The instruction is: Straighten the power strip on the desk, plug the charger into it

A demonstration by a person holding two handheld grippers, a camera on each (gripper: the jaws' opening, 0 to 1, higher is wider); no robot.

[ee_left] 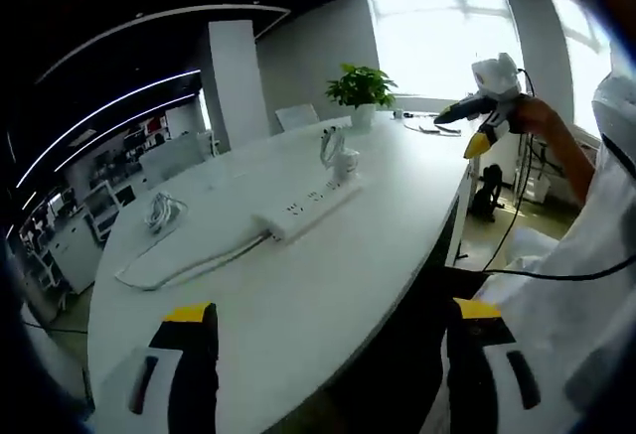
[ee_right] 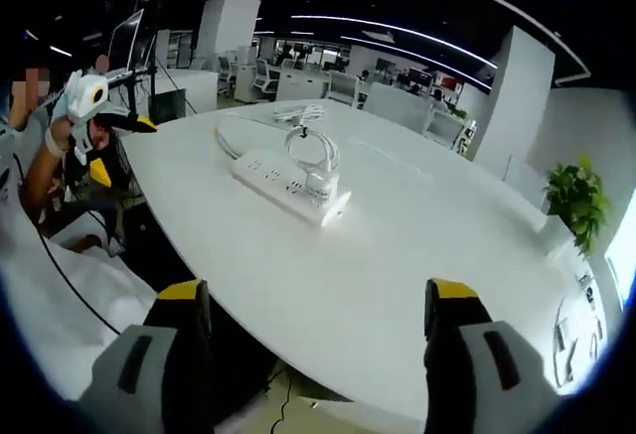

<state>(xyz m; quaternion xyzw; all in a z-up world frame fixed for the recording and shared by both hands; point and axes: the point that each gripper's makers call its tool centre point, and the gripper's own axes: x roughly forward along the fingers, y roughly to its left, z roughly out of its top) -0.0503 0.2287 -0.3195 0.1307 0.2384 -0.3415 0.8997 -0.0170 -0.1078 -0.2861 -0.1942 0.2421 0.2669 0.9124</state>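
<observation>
1. Two pairs of yellow-tipped tongs, left [ee_left: 323, 320] and right [ee_right: 318, 300], hang released with nothing between them, short of the near edge of the white oval worktop [ee_right: 417, 245].
2. Mid-worktop lies the long white power strip [ee_left: 308, 209], slanting from near-left to far-right in the left gripper view.
3. Its white charger [ee_right: 320, 184] with looped cable sits on the strip's end.
4. Neither pair looks clearly nearer; both must reach forward.

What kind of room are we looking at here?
Most likely an open-plan office or meeting area: a long white table carrying a power strip, rows of desks and chairs behind it, and a potted plant by the window.
</observation>
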